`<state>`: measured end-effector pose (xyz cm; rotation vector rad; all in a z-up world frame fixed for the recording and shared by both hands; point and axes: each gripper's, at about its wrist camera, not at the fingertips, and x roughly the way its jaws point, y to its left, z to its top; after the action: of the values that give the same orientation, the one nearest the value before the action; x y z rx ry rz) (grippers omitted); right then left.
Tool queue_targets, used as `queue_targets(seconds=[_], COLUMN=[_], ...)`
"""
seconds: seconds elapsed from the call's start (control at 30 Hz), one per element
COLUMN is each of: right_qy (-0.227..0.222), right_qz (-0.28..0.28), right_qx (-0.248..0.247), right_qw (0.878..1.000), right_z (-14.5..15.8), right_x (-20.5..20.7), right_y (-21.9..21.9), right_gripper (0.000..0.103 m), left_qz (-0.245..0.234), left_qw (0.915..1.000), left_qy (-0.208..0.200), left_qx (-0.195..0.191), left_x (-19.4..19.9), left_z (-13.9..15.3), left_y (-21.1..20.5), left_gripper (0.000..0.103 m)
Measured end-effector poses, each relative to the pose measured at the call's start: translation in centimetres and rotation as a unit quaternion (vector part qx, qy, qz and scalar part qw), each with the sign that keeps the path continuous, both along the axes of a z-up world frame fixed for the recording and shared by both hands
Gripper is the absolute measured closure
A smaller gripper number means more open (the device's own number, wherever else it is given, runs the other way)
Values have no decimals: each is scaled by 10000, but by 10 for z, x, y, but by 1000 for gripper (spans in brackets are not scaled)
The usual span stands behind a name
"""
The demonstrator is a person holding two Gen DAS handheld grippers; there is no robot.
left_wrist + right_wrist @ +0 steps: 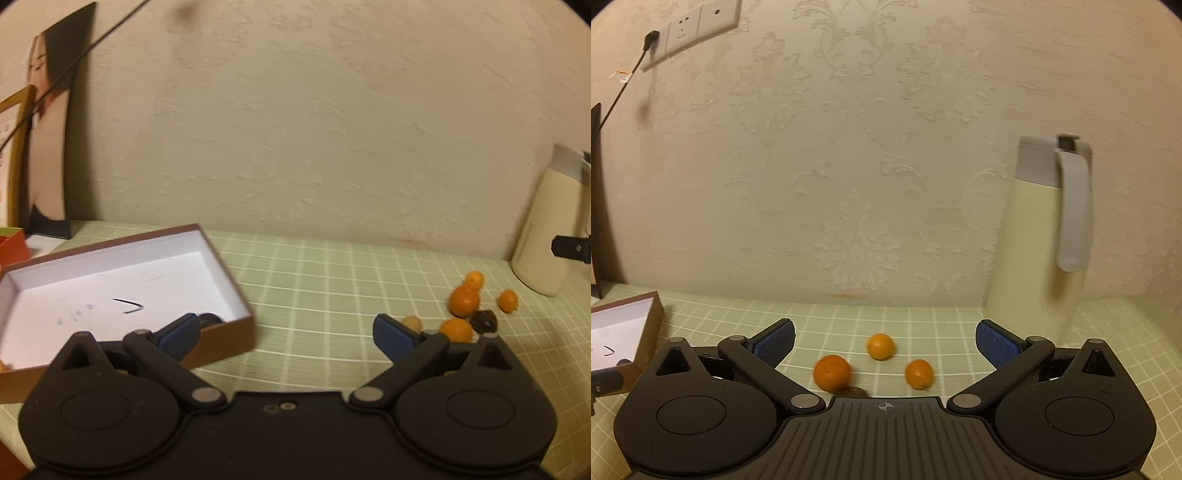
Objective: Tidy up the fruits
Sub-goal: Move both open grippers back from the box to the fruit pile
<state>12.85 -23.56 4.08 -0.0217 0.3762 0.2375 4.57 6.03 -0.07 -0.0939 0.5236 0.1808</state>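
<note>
A brown box with a white inside (110, 280) lies at the left on the green checked cloth; a dark fruit (208, 318) lies in its near right corner. My left gripper (286, 328) is open and empty just right of the box. Several small oranges (463, 301), a pale fruit (412, 322) and a dark fruit (484, 320) lie to its right. My right gripper (884, 341) is open and empty above three oranges: one at the left (832, 372), one behind (880, 346), one at the right (918, 373). A dark fruit (855, 392) peeks out under it.
A cream flask with a grey lid (1039, 229) stands at the right by the wall, also in the left wrist view (546, 225). A photo panel (50, 140) and a gold frame (14, 162) lean at the left. The box edge (646, 317) shows at the left.
</note>
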Motion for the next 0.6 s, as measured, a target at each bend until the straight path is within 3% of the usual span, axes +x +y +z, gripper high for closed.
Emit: queue_targets(seconds=[0.13,0.4,0.6], right_qy=[10,92,148], right_qz=[-112,-348,-510], right_qx=[-11,-43,14], right_qw=[9999,9993,9986], right_z=[-1,-5,-6], right_x=[-2,-4,-6], right_y=[-14,-42,-63], right_gripper=[0,0,0], left_qz=[-291,-1127,-1375], left_qw=[9995,9906,9858], left_qy=[148,742,943], left_qx=[-46,-223,-221], left_x=[8,28,37], left_z=[-7,-30,-42], left_y=[-18,-71,-101], left_gripper=[20,58,60])
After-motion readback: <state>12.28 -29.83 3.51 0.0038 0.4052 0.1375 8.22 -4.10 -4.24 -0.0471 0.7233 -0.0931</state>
